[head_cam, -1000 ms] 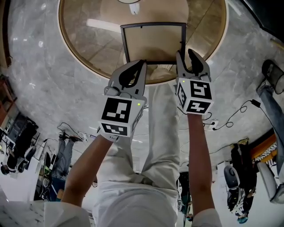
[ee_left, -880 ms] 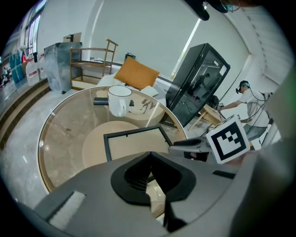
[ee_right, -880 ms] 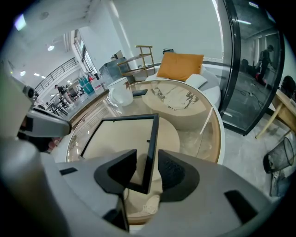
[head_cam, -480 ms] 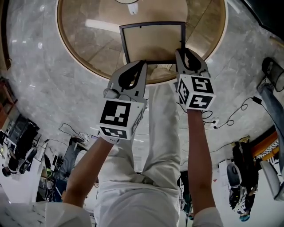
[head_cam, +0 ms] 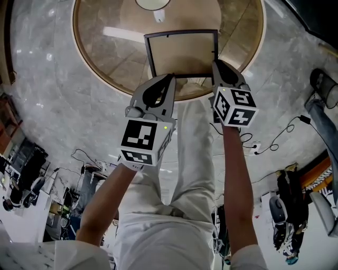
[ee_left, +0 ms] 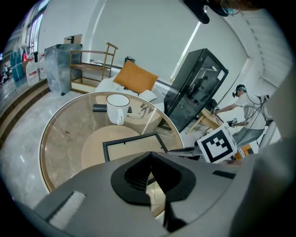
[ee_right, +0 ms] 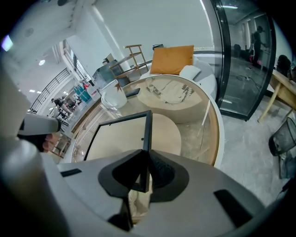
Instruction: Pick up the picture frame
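Right claw (head_cam: 217,64) (ee_right: 144,155): jaws have just been closing and now stand narrow, pinched on the right-hand rail of the picture frame (head_cam: 182,52) (ee_right: 125,134). The black rail runs straight ahead from between the pads. The rest of the frame spreads away to this claw's left.

Left claw (head_cam: 170,78) (ee_left: 150,155): jaws drawn in to a point. The frame's near rail shows as a dark strip crossing the slit between them, so it reads as clamped on that rail close to the near left corner. The frame (ee_left: 132,147) lies directly ahead of the tips.

The two claws sit side by side, well apart. The left is on the near edge and the right is at the near right corner.

The frame is black-edged with a pale tan panel. It lies roughly flat on the round glass counter (head_cam: 105,58), just ahead of both claws. Whether it has cleared the glass cannot be told.

A white mug (ee_left: 117,105) (head_cam: 153,3) stands on the counter beyond the frame's far edge. An orange cushion (ee_left: 135,77) (ee_right: 171,59) is further off, past the counter.
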### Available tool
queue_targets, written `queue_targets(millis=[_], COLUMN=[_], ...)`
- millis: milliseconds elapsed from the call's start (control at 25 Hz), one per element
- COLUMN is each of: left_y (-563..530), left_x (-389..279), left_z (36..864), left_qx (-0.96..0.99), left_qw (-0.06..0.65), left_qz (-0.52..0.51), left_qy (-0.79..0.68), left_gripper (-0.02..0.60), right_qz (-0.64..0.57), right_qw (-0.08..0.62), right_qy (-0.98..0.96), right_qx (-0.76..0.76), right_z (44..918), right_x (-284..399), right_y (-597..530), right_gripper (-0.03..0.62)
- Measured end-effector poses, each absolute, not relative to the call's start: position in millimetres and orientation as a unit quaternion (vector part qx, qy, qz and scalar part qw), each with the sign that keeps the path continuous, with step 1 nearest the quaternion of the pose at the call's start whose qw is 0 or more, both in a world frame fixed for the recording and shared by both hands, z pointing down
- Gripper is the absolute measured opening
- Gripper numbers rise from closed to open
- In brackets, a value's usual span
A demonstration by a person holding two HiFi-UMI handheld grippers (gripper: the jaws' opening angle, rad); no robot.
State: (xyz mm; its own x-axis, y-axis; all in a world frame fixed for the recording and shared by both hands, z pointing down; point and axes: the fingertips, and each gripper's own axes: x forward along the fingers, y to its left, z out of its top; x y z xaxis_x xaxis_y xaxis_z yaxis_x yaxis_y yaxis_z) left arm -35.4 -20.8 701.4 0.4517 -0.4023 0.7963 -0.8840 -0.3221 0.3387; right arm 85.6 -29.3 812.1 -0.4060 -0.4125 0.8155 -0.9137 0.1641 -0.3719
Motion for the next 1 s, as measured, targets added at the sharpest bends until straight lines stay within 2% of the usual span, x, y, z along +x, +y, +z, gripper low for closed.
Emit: queue_targets(millis=[520, 1000], left_y=[-23, -25], left_x=[-44, -43], left_z=[661, 532], left_qx=[0.760, 0.773], left_qw=[0.383, 0.357], left_qz=[0.299, 0.272], left_qy=[-0.432, -0.449], left_gripper=[0.005, 0.005], right_qz=[0.465, 0.405], right_qw=[0.232, 0.201], right_qy=[-0.698, -0.727], right_qx=[0.493, 0.517], right_z=[760, 597], right_x=[94, 109], right_y=[-32, -41], right_gripper=[0.038, 0.038])
